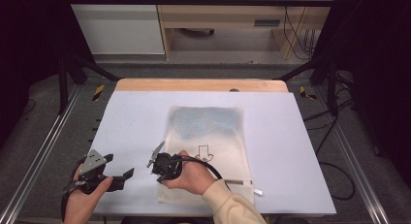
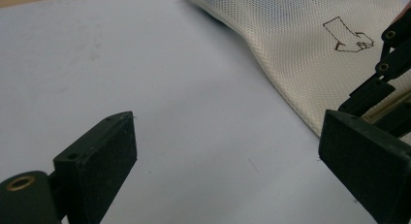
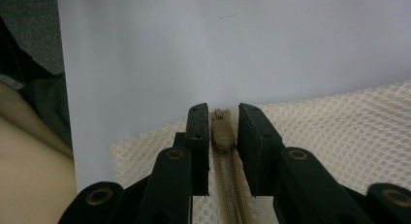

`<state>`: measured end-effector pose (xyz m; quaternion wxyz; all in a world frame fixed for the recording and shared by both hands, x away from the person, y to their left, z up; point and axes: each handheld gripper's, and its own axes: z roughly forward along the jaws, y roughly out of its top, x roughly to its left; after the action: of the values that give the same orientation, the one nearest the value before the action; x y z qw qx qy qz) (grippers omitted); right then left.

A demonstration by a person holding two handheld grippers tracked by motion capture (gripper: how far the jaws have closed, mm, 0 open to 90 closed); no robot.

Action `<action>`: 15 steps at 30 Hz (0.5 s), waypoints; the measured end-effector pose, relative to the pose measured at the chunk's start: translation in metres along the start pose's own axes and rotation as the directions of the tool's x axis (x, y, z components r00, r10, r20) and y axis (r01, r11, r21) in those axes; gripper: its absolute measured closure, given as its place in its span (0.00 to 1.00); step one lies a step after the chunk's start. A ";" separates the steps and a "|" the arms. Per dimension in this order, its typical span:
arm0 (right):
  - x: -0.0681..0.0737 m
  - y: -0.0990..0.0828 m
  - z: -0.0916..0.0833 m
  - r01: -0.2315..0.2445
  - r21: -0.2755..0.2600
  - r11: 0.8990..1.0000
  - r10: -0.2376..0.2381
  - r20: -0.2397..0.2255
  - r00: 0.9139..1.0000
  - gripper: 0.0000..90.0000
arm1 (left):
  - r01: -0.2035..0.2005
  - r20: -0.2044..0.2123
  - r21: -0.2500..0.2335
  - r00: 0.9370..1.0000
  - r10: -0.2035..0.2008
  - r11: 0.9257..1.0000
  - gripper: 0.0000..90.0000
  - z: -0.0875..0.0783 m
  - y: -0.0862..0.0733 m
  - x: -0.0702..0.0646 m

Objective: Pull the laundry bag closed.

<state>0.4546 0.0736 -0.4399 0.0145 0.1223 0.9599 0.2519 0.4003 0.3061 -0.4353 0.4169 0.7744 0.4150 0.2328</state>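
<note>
A: Where's the mesh bag rn?

B: Flat on the counter, center-right, zip edge on the near side twd the person. Cream mesh, small arrow-ish print abt mid-bag. White tab pokes out at its near right corner.

A: Right tongs?

B: Down at the bag's near left corner, right on the zip line. In the right gripper view the 2 black jaws sit close either side of the tan zipper slider, nearly pinched in. Slim gaps left btw pads and slider, so not clamped on it yet afaict. Zipper track runs back btw the jaws twd the camera.

A: And in the high view?

B: Right hand wraps the gripper body, cable loops over the bag. Cream sleeve comes in from the bottom.

A: Left tongs?

B: Released, jaws wide apart, nothing btw them, just bare counter. Parked left of the bag, well clear of the mesh. Left gripper view also catches the bag's edge and the other gripper at far right.

A: Left hand?

B: Near the counter's front left edge, holding its gripper low.
</note>
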 end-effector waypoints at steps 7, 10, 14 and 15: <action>-0.002 -0.001 -0.002 -0.001 -0.005 1.000 0.001 -0.017 1.000 0.91 | -0.015 0.033 -0.003 0.999 0.015 1.000 0.07 0.000 0.002 -0.008; -0.002 -0.001 -0.006 -0.003 -0.012 1.000 0.003 -0.023 1.000 0.91 | -0.016 0.052 0.002 0.999 0.016 1.000 0.07 0.001 0.003 -0.011; -0.002 0.000 -0.014 -0.003 -0.025 1.000 0.002 -0.026 1.000 0.91 | -0.036 0.092 0.009 0.995 0.035 0.999 0.08 0.003 0.004 -0.018; -0.003 0.001 -0.016 0.007 -0.036 0.999 -0.008 -0.025 1.000 0.91 | -0.050 0.109 0.018 0.993 0.048 0.999 0.09 0.004 0.004 -0.022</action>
<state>0.4566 0.0654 -0.4253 0.0057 0.1154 0.9557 0.2705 0.3933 0.2845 -0.4343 0.4251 0.8001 0.3750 0.1962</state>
